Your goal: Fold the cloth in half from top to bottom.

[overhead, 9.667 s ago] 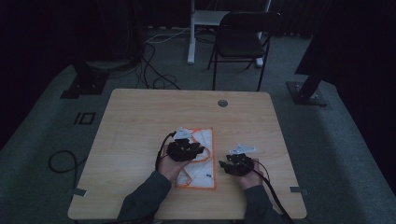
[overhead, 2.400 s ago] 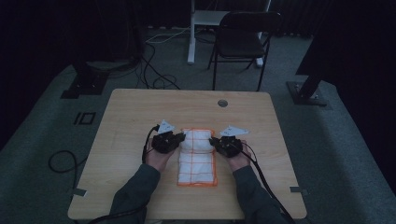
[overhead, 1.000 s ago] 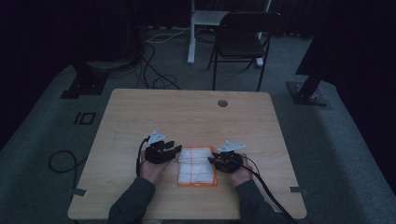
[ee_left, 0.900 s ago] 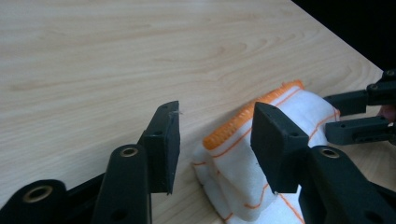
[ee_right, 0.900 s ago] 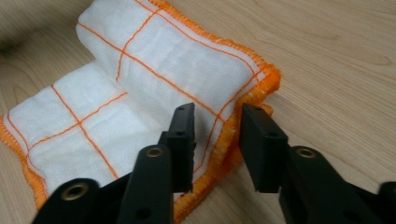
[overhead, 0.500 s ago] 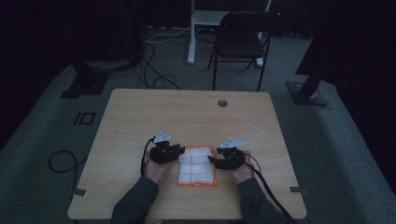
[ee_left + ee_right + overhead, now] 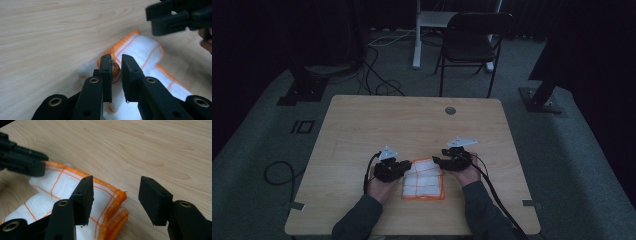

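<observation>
A white cloth with orange grid lines and an orange hem (image 7: 424, 180) lies folded on the wooden table (image 7: 412, 125), near the person's edge. My left gripper (image 7: 396, 168) is at the cloth's far left corner. In the left gripper view its jaws (image 7: 116, 58) stand nearly together with the orange hem (image 7: 115, 70) pinched between them. At the far right corner, my right gripper (image 7: 451, 161) is open. In the right gripper view (image 7: 116, 185) its jaws stand wide apart over the doubled corner of the cloth (image 7: 117, 202), without touching it.
A round grommet (image 7: 450, 110) sits in the table near its far edge. Beyond the table stand a black folding chair (image 7: 472, 45) and a white desk leg (image 7: 417, 35). Cables trail from both grippers toward the person.
The cloth lay spread long 2.4 s ago and now lies folded to about half that length. Both grippers have come nearer the person with its far edge.
</observation>
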The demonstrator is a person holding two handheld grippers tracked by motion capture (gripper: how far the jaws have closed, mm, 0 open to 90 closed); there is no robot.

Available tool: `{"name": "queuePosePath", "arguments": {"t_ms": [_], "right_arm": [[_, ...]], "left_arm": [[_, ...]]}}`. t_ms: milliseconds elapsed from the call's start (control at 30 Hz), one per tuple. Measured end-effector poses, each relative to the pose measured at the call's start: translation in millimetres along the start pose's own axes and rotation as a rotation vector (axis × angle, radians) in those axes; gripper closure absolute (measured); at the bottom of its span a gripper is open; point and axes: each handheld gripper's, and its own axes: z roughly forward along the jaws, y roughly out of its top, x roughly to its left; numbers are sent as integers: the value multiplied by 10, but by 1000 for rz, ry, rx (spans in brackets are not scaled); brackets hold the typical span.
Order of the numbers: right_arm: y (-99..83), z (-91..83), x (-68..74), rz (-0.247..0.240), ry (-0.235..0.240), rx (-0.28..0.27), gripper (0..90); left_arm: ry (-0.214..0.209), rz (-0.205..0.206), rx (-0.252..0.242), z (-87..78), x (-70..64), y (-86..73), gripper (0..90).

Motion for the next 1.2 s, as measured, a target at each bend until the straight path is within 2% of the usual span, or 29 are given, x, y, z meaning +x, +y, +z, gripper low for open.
{"name": "queuePosePath", "arguments": {"t_ms": [367, 500, 633, 967, 1200], "right_arm": [[-24, 68, 60, -10, 24, 19, 458], [-9, 71, 76, -15, 27, 16, 464], [15, 67, 99, -16, 34, 5, 473], [53, -16, 87, 13, 12, -35, 486], [53, -53, 91, 15, 5, -32, 486]], "left_arm": [[-27, 19, 31, -94, -133, -261, 800], [-35, 36, 46, -120, -182, -347, 796], [-47, 37, 60, -141, -203, -418, 777], [-60, 40, 75, -171, -240, -500, 761], [-66, 56, 67, -266, -267, -541, 734]]}}
